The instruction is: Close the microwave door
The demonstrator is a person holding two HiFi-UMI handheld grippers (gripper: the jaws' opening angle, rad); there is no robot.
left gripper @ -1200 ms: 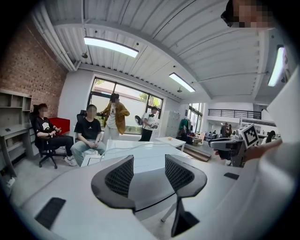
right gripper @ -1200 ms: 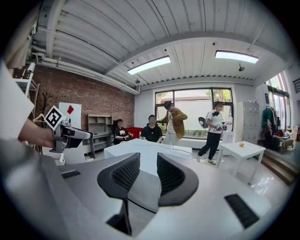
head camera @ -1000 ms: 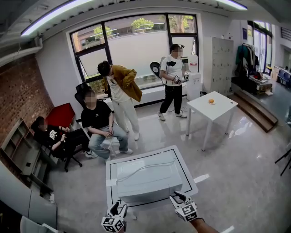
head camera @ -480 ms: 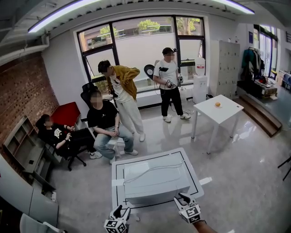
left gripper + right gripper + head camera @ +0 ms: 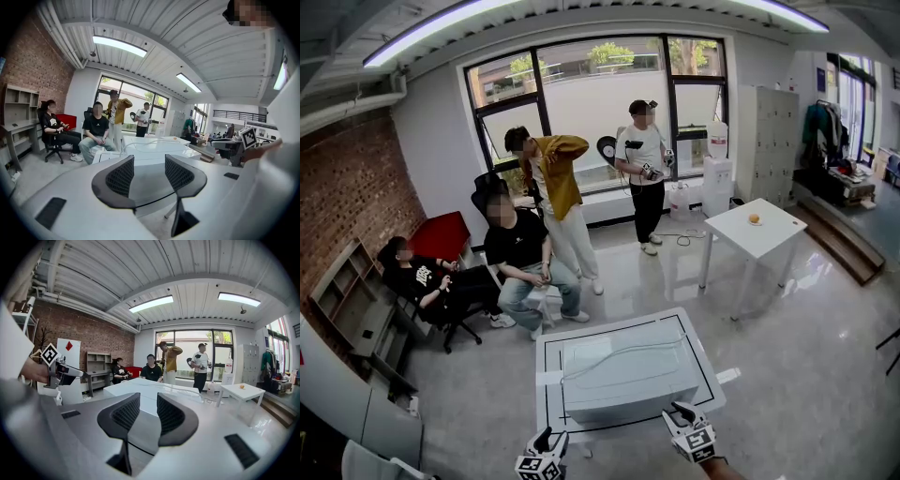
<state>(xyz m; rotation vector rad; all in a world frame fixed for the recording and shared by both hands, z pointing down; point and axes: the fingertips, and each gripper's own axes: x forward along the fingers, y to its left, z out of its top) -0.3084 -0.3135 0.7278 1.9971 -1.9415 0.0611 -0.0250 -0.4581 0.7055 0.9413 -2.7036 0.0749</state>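
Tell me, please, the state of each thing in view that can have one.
Left gripper: jaws apart, nothing between them.
Right gripper: jaws apart, nothing between them.
Microwave: upright on the table; door front hidden from above, open or shut cannot be told.
Cable: lying loose across the microwave's top.
Ceiling lights: on.

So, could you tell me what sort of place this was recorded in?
Probably an office or lab workroom rather than a home kitchen: a brick wall, white lockers beside a big window, and the microwave standing on a line-marked white table in the middle of an open floor.
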